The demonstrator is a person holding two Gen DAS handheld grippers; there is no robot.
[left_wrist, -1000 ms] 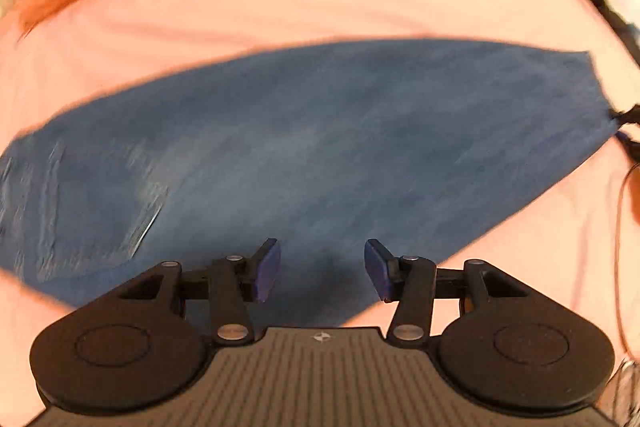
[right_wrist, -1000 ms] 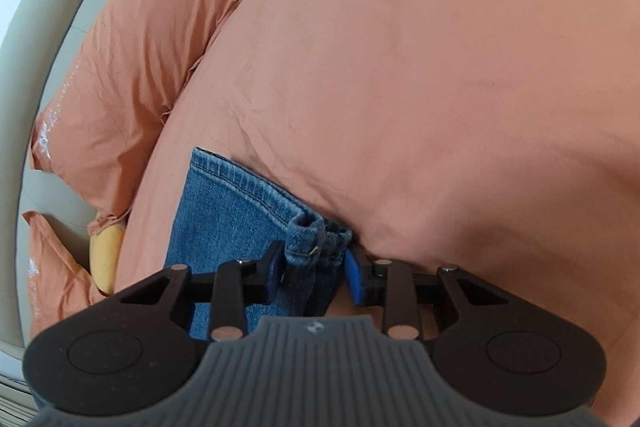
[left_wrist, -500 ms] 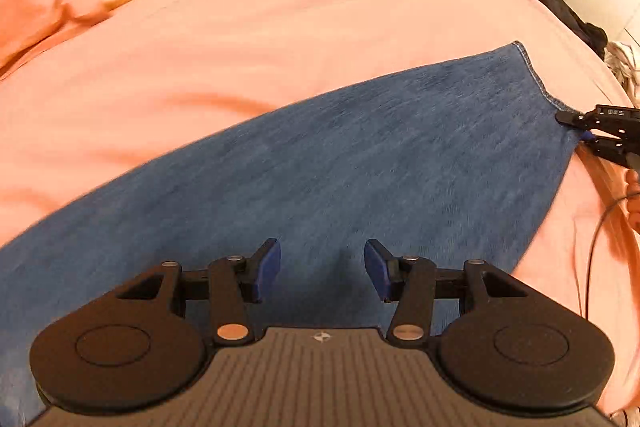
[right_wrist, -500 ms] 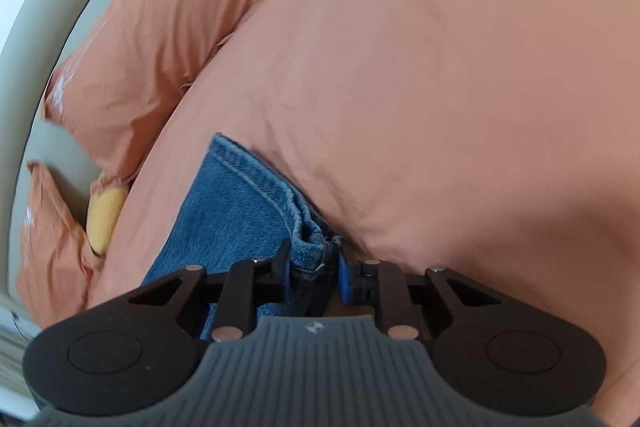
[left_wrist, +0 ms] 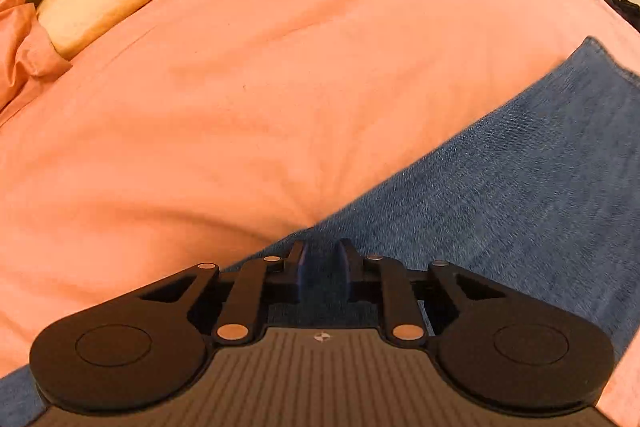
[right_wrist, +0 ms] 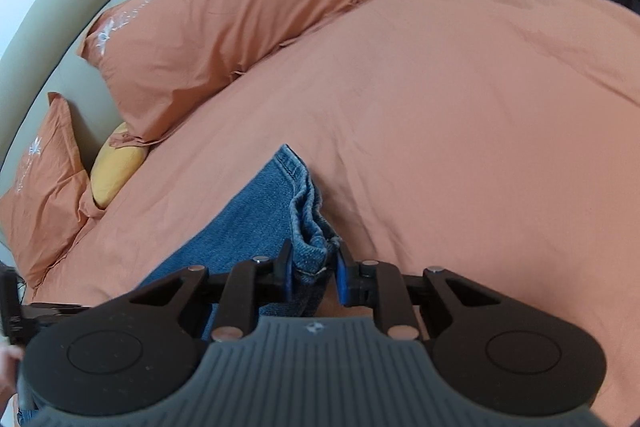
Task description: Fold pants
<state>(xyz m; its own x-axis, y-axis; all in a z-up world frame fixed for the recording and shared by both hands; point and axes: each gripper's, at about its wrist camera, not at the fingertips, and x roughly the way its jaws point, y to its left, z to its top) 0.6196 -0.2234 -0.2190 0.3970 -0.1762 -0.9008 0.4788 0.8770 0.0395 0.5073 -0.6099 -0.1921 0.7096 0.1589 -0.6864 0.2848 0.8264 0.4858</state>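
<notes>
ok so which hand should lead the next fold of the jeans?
Probably right: its tongs are clamped on the bunched hem of the jeans, ready to carry it over. The left tongs have just been closing over denim mid-leg; grip unclear.

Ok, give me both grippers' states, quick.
Left gripper: jaws just closing on the jeans edge, denim between them.
Right gripper: shut on the jeans' bunched end.
</notes>
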